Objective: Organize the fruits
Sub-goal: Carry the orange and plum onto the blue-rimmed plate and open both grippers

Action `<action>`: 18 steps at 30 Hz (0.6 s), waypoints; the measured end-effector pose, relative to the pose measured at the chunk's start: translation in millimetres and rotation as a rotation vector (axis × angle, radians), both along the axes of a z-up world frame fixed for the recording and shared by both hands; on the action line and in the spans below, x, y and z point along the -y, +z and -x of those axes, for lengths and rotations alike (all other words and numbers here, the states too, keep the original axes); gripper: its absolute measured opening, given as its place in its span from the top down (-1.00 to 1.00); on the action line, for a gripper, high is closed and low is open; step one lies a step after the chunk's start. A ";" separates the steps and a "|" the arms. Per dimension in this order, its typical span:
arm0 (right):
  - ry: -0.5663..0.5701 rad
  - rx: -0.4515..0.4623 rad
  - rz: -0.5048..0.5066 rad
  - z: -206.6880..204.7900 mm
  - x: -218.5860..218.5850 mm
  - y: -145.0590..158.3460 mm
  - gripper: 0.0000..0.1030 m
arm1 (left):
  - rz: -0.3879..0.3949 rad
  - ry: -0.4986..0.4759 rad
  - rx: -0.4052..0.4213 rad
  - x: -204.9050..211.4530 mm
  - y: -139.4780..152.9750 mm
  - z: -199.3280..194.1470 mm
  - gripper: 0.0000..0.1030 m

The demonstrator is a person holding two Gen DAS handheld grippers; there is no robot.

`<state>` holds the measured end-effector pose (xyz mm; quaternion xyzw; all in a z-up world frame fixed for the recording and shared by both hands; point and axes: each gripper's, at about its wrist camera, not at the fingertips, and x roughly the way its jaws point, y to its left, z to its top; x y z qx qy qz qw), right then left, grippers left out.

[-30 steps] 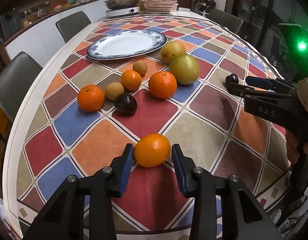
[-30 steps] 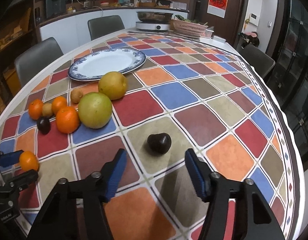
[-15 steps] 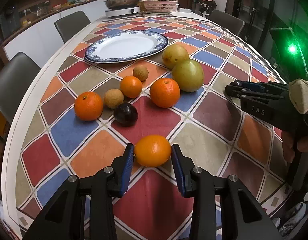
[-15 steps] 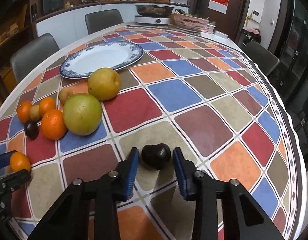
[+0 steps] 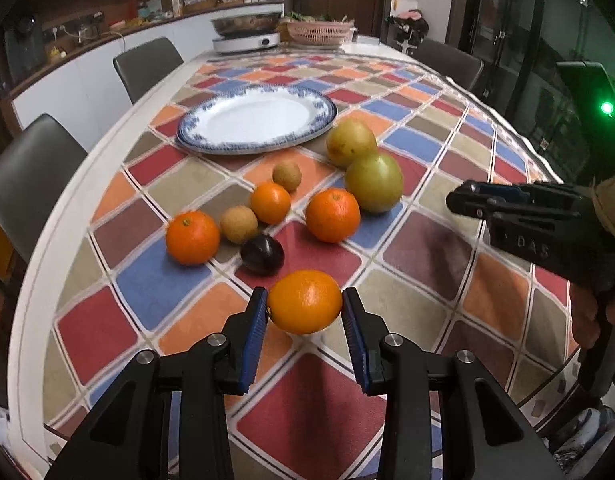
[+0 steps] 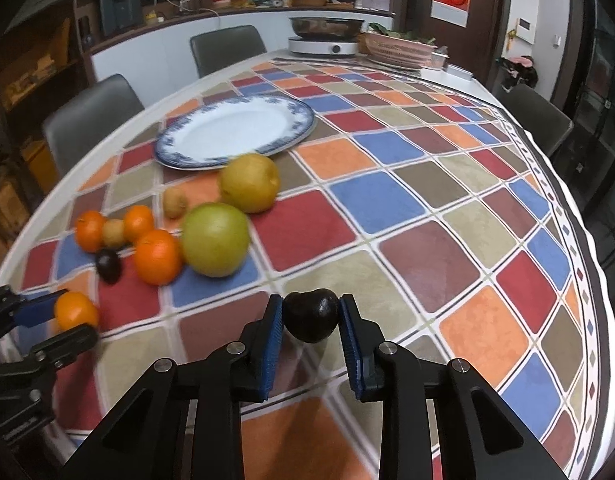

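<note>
Grey chairs (image 5: 29, 176) around a checkered-cloth table (image 6: 447, 240), white counter (image 5: 87, 76) behind, dark door (image 6: 479, 20) beyond.

Fruit cluster (image 5: 291, 204) before plate (image 5: 255, 120); tablecloth (image 5: 419, 240) beneath

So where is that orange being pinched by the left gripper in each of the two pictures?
Left wrist view: orange low centre, between the left gripper pads.
Right wrist view: same orange at far left edge, low.
Shared landmark: blue-rimmed plate, beyond the fruit in both.
</note>
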<state>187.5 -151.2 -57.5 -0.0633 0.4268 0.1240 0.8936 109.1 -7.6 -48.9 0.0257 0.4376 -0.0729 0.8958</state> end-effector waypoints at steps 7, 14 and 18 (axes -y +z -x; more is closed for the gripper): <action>0.048 0.036 -0.034 7.3 -14.6 25.4 0.44 | -0.019 -0.008 0.086 -11.1 26.7 -10.5 0.28; 0.116 0.094 -0.051 -5.7 -34.8 54.7 0.44 | -0.017 -0.022 0.142 -26.2 52.2 -40.0 0.28; 0.144 0.126 -0.040 -23.0 -48.4 69.4 0.44 | -0.010 -0.028 0.150 -34.6 60.8 -60.7 0.28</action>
